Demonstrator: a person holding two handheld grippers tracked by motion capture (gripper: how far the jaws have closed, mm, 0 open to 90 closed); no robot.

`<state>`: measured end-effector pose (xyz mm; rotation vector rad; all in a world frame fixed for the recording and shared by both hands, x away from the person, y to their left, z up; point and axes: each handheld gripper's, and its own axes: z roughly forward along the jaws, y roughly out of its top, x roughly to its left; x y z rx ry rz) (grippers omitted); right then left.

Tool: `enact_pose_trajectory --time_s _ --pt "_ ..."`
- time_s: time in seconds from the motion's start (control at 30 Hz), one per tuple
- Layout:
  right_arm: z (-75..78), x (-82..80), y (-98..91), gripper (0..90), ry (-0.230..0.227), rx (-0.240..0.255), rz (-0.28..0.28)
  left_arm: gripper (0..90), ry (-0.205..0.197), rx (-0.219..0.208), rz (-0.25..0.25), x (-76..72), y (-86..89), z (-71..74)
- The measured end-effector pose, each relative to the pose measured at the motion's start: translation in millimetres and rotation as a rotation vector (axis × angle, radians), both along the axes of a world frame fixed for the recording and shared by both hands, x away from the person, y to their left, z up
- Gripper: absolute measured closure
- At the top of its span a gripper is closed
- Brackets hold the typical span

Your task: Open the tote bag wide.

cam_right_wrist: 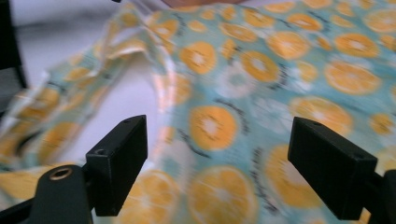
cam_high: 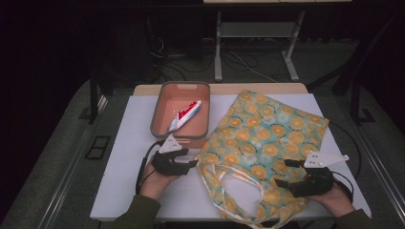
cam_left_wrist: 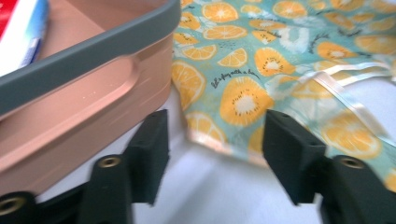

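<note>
A white table (cam_high: 119, 191) carries the whole scene, seen from above with a person's forearms entering at the near edge. Its largest item is a cloth tote bag (cam_high: 267, 138), teal with a print of orange slices, lying flat and spread across the right half, its pale ribbon handles (cam_high: 239, 179) looping toward the person. The right gripper (cam_high: 286, 174) rests over the bag's near right corner; in the right gripper view its black jaws stand wide apart with the printed cloth (cam_right_wrist: 219, 126) lying beyond and between them, not pinched. Just left of the bag sits a pink rectangular bin (cam_high: 180, 130) with a grey rim, and a red, white and blue tube (cam_high: 184, 116) lies slanted inside it. The left gripper (cam_high: 191, 160) sits just in front of the bin's near wall, beside the bag's near left corner. In the left gripper view its jaws are parted and empty: the bin wall (cam_left_wrist: 79, 121) is close to the left finger, the bag's edge (cam_left_wrist: 233, 135) lies ahead between both fingers, untouched.
</note>
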<state>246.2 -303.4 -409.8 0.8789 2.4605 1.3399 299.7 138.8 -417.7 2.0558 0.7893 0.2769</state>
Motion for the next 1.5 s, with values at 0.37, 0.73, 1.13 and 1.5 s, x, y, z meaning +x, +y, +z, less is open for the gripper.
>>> enact_pose_trajectory --time_s 0.37,0.73,1.13,1.5 --pt "-6.6 -15.6 62.6 22.5 0.054 -0.027 0.193 13.3 0.031 -0.056 -0.011 -23.4 20.2 -8.6" --pt "-11.5 -37.8 110.5 38.3 0.093 -0.033 0.371 0.0 0.022 -0.026 -0.001 -21.9 14.2 -12.6" --pt "-30.3 -44.7 142.8 74.9 0.140 -0.169 0.467 0.0 0.031 -0.020 -0.018 -19.7 12.3 -14.5" --pt "-4.9 -30.0 119.4 87.9 0.080 -0.071 0.371 0.0 0.020 -0.026 -0.025 -20.3 13.1 -12.8"
